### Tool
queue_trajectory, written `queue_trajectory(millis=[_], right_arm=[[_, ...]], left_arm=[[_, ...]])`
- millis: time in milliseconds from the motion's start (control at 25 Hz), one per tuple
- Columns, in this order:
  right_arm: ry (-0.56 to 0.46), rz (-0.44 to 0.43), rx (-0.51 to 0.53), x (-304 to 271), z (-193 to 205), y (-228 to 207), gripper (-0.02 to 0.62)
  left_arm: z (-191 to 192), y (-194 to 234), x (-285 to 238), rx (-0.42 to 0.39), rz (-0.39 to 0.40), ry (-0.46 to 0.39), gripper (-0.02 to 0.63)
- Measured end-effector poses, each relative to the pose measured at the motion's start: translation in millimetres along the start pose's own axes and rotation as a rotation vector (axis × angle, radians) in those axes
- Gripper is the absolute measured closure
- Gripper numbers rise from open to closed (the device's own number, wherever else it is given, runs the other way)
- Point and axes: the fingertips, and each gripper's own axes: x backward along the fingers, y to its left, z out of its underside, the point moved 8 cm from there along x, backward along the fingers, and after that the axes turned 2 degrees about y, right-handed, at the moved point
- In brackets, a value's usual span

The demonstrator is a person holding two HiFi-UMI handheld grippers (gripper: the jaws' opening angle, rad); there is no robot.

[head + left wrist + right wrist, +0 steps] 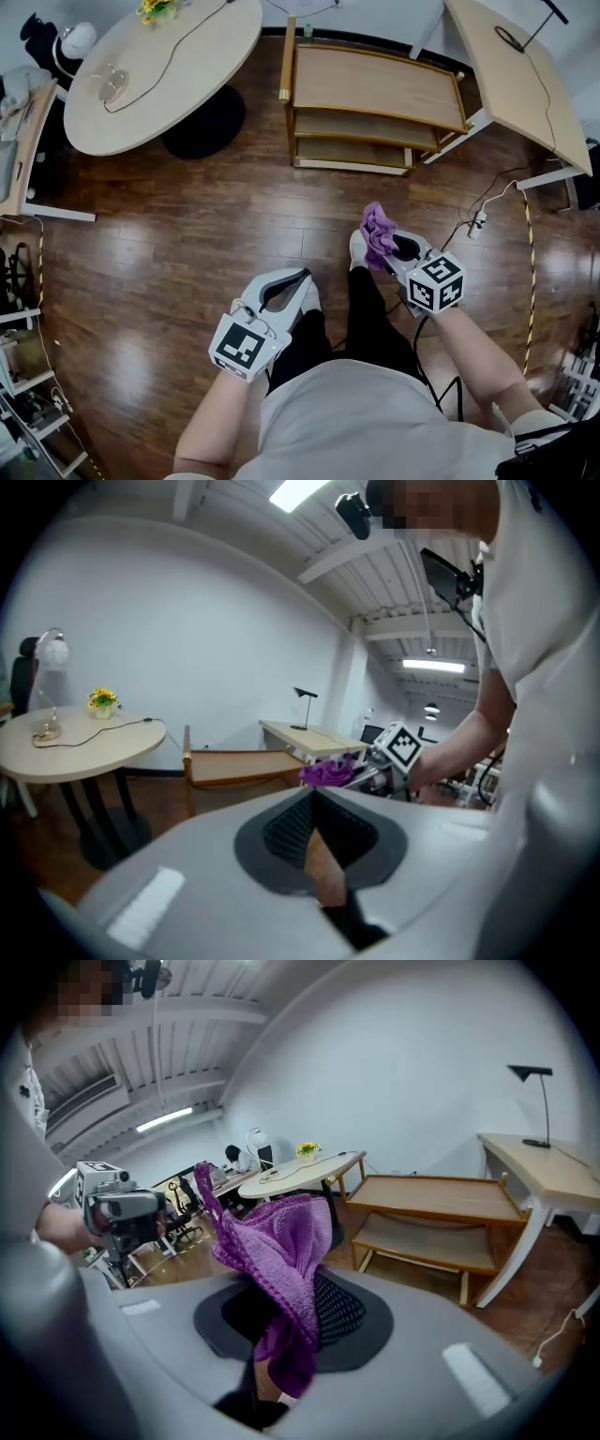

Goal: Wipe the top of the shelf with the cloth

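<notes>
Both are hovering short of the shelf (375, 86): right hand-held gripper (386, 247) pinching the cloth (377, 231), left hand-held gripper (298, 277) closed and empty; I'm risking the loosely bunched cloth slipping out.

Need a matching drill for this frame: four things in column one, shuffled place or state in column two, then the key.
Column 1
1. purple knitted cloth
2. left gripper
3. low wooden shelf
4. round pale wooden table

Column 2
A. far left of the head view, black cable lying on top
B. pinched in the right gripper
C. shut, nothing between its jaws
D. standing on the dark wood floor ahead, neither gripper touching it

Pairs: 1-B, 2-C, 3-D, 4-A
</notes>
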Motion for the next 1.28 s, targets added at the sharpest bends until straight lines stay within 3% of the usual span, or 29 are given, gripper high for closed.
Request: queue_trajectory(millis=[320, 560, 840, 1080, 1280], right_arm=[[0.106, -0.112, -0.068, -217.4, 41.4, -99.1, 0.499], [0.191, -0.125, -0.025, -371.2, 85.0, -163.7, 0.499], [0.188, -0.091, -0.077, -519.9, 140.5, -216.3, 0.499], [0.207, -0.077, -0.081, -607.6, 169.0, -257.4, 0.499], [0.213, -0.014, -0.127, -617.0, 186.3, -319.1, 0.499]], left_arm=[[60.9, 62.0, -62.8, 0.099, -0.093, 0.086, 0.588], [125.0, 119.2, -146.3, 0.159, -0.068, 0.086, 0.588], [191.7, 174.9, -227.1, 0.126, 0.016, 0.072, 0.588], [239.8, 201.2, -264.4, 0.13, 0.057, 0.117, 0.588], [263.9, 205.6, -295.4, 0.141, 0.099, 0.152, 0.588]])
